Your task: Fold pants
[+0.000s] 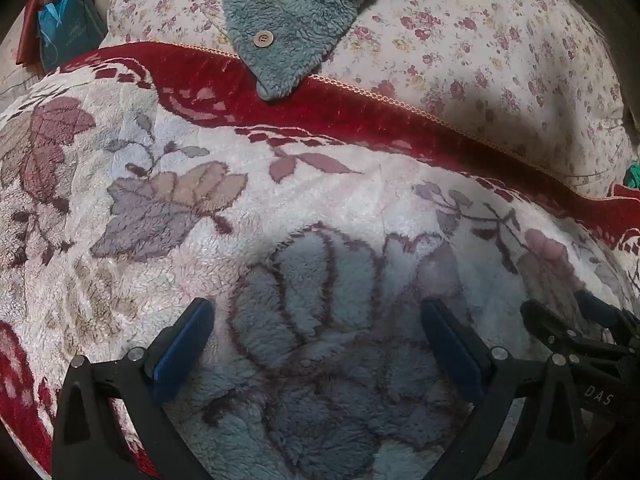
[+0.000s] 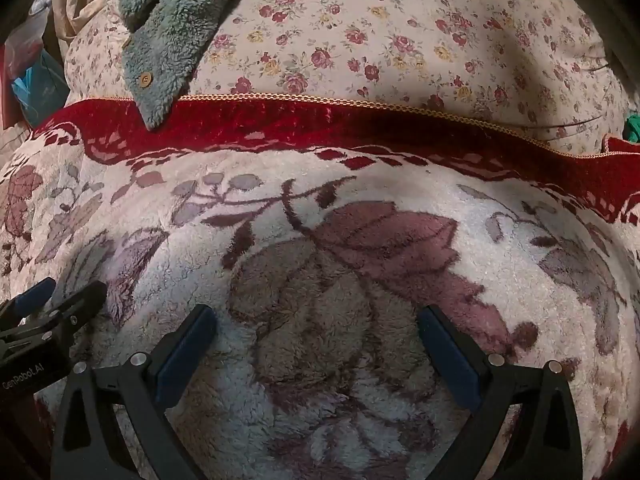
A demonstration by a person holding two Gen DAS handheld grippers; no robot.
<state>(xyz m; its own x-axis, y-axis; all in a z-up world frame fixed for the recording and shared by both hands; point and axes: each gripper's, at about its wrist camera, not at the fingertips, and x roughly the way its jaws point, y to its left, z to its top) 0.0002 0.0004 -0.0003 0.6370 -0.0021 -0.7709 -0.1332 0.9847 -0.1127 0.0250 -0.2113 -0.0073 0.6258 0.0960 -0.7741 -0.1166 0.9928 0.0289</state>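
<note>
A grey-blue fleece garment (image 1: pixel 296 16) with round wooden buttons lies at the far side of the bed, its tip drooping onto the blanket's red border; the right wrist view shows this fleece garment (image 2: pixel 168 36) at upper left. Whether it is the pants I cannot tell. My left gripper (image 1: pixel 318 312) hangs open over the plush floral blanket (image 1: pixel 248 216), nothing between its blue pads. My right gripper (image 2: pixel 318 318) is open too, above a printed leaf on the blanket (image 2: pixel 360 264). Each gripper shows at the edge of the other's view: right gripper (image 1: pixel 560 316), left gripper (image 2: pixel 60 294).
A rose-print quilt or pillow (image 1: pixel 500 64) rises behind the blanket's red border (image 1: pixel 360 108), also seen as the rose-print quilt (image 2: pixel 400 40). Blue and red bags (image 1: pixel 64 36) stand at far left. A bit of green cloth (image 1: pixel 634 178) peeks in at the right edge.
</note>
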